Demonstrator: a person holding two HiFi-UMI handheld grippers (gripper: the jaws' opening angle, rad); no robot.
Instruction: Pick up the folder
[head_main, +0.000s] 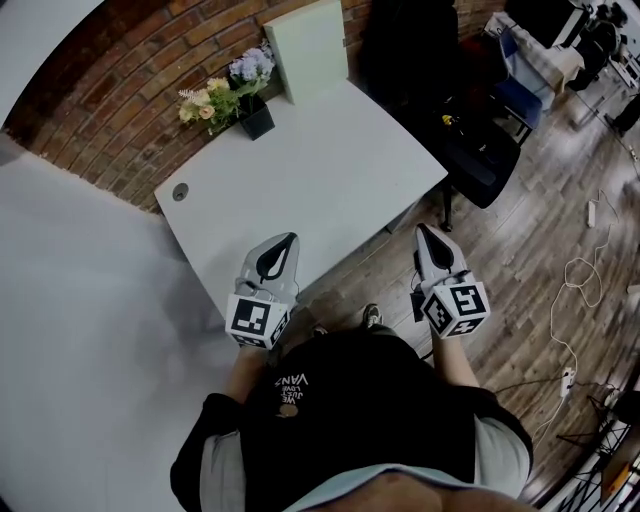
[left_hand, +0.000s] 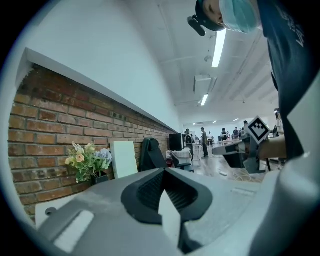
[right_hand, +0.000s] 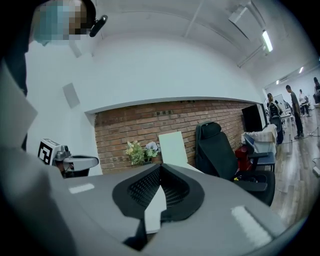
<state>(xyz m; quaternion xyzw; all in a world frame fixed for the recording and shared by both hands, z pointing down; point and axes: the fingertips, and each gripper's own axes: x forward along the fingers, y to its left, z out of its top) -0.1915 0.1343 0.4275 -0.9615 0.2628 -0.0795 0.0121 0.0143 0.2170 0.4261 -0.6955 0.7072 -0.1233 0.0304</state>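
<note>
A person (head_main: 350, 420) in a dark shirt stands at the near edge of a white table (head_main: 330, 170), with a two-jaw gripper in each hand. The left gripper (head_main: 287, 243) hovers over the table's near edge. Its jaws are pressed together with nothing between them, and the left gripper view shows the dark pads meeting at the tip. The right gripper (head_main: 426, 234) is held just off the table's near right side, above the wooden floor (head_main: 520, 250), its jaws likewise closed and empty. Both grippers point toward the table's far side, roughly level.

The folder (head_main: 307, 48), a pale, plain panel, stands on end at the table's far edge. It is propped against the brick wall (head_main: 110, 110) behind the table and is well apart from both grippers. Just beside it on the table, to its left in the head view, sits a dark pot of flowers (head_main: 235, 98). A round cable hole (head_main: 180, 192) marks the table's left corner.

A black office chair (head_main: 470, 140) stands off the table's right side, and white cables (head_main: 575, 290) trail across the floor beyond it. Other people (right_hand: 292, 107) appear far off past the table's right side, too small to make out.
</note>
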